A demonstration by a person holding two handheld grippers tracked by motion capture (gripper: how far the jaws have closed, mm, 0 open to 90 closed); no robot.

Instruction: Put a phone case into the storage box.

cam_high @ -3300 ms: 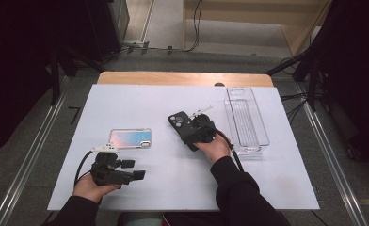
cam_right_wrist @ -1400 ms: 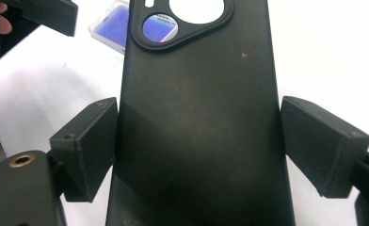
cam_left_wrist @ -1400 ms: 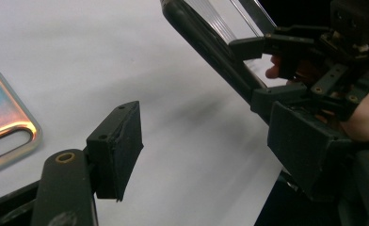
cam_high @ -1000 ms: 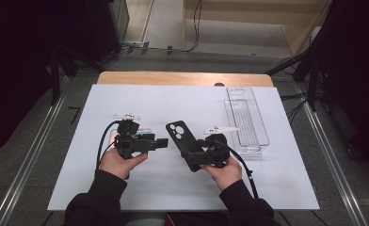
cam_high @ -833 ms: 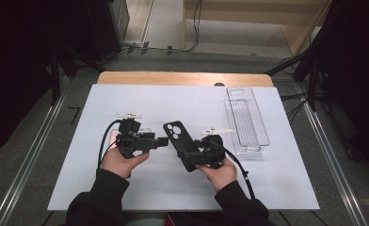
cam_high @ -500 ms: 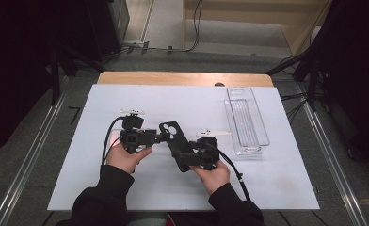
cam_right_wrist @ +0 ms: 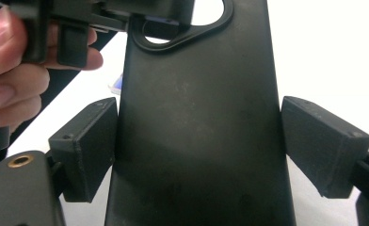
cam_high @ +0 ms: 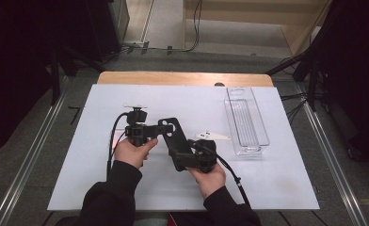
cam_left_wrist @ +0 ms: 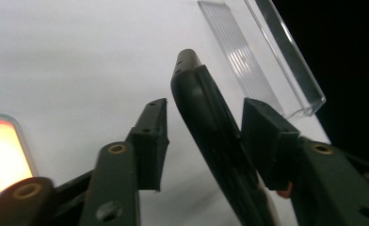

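Observation:
My right gripper (cam_high: 181, 157) is shut on the lower end of a black phone case (cam_high: 174, 141) and holds it tilted above the white table. In the right gripper view the case (cam_right_wrist: 196, 122) spans the gap between both pads (cam_right_wrist: 86, 146). My left gripper (cam_high: 165, 129) points right at the case's camera-cutout end. Its jaws have just been closing. In the left gripper view the case's edge (cam_left_wrist: 206, 127) stands between them: the right pad (cam_left_wrist: 267, 139) is against it, and the left pad (cam_left_wrist: 150, 141) is still a gap away. A glowing phone (cam_left_wrist: 1, 157) lies on the table under my left hand.
A clear plastic tray (cam_high: 246, 120) stands at the right of the table, also seen in the left gripper view (cam_left_wrist: 267, 61). The white table mat (cam_high: 276, 179) ends at a wooden strip (cam_high: 182, 78) at the back. Cables trail from both grippers toward the person.
My right gripper carried the case leftward and my left gripper came to meet it. The left jaws narrowed around the case's top end. Earlier the case was near the tray.

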